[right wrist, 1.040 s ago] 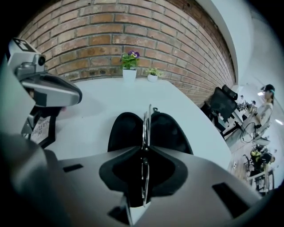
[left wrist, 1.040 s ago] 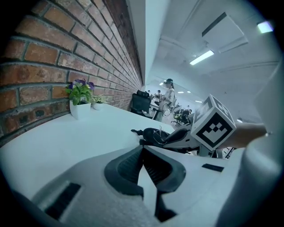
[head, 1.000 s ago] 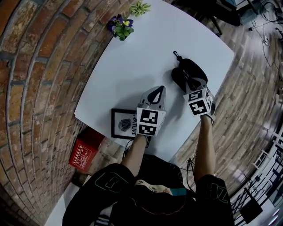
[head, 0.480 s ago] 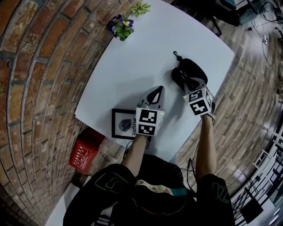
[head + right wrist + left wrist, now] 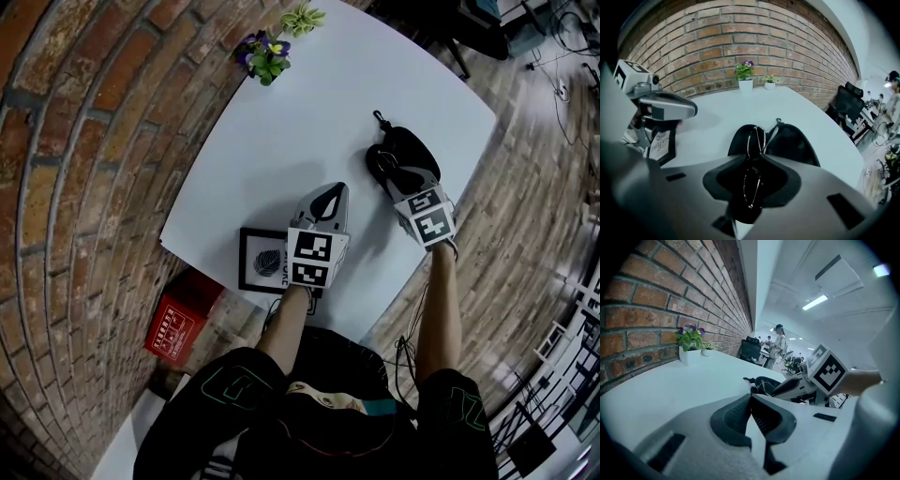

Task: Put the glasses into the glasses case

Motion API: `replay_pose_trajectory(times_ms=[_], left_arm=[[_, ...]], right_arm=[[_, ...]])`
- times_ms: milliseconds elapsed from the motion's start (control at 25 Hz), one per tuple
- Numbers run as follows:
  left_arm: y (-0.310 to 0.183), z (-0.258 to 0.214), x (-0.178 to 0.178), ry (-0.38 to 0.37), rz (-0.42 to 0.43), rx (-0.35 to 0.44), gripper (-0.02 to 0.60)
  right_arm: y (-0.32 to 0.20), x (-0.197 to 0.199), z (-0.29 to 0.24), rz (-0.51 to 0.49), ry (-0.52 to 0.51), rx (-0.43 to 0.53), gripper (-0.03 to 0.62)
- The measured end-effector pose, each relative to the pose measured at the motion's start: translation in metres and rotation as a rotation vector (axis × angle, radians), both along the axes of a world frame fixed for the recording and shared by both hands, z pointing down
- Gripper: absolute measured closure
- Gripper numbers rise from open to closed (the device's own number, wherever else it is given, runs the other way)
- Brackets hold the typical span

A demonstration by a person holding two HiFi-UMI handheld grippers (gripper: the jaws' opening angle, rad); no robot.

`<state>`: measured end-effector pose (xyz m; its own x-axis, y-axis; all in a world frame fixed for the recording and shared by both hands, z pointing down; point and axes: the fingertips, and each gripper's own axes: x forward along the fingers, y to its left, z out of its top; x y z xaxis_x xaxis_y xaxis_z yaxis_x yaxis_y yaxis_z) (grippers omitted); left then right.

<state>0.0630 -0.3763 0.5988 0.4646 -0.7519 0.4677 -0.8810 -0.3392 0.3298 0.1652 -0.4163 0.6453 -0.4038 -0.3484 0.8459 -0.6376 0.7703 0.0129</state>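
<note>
Black shell: the glasses case (image 5: 794, 140) lies open on the white desk (image 5: 309, 122). It has two rounded, matt halves side by side, with a small clip (image 5: 778, 122) at the far end.
Glasses (image 5: 756, 139): a thin wire-rimmed pair, folded. They lie lengthwise over the left-hand half of the case as the right gripper view shows it, close to the hinge line. One lens shows past the tool tips and the other sits between the jaws. I cannot tell whether the frame is fully bedded on the lining.
Right tool (image 5: 757, 161): tipped steeply down over the near end of the case. Its jaws have just been opening and now stand spread, with the glasses between them but not pinched.
Left tool (image 5: 751, 398): low over the desk, well apart from the case, with its ribbed pads pressed together on nothing.
Step in hand: by my reading, letting the glasses go into the case.
Doing it well: get both pads clear of the wire before lifting. Then draw back along the line of the jaws, so that no pad hooks a temple and drags the frame out. See that the whole frame sits inside the half-shell before folding the lid.
Materials: the fine wire likely bends easily and the lenses scratch. The case looks semi-rigid, and the smooth desk may let it slide, so the idle tool could steady it.
</note>
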Motion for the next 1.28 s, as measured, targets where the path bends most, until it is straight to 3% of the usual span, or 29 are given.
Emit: replay_pose_trajectory(times_ms=[280,440,720,1000,1160,1280], left_arm=[[0.003,-0.002,-0.003,-0.002,-0.002,0.003,0.574],[0.004,-0.004,-0.004,-0.003,-0.001,0.006,0.574],[0.009,-0.014,0.003,0.0,0.036,0.028,0.574],[0.027,-0.036,0.004,0.002,0.087,0.066,0.574],[0.036,-0.056,0.003,0.008,0.14,0.12,0.574],[0.041,-0.074,0.003,0.026,0.172,0.168,0.574]], right_arm=[[0.006,-0.004,0.0,-0.028,-0.031,-0.026,0.493],[-0.001,0.001,-0.009,0.019,-0.059,0.005,0.458],[-0.002,0.013,-0.035,0.143,-0.118,0.108,0.494],[0.024,0.029,-0.078,0.351,-0.279,0.226,0.588],[0.054,0.02,-0.12,0.382,-0.449,0.319,0.589],[0.074,0.021,-0.143,0.44,-0.477,0.392,0.589]])
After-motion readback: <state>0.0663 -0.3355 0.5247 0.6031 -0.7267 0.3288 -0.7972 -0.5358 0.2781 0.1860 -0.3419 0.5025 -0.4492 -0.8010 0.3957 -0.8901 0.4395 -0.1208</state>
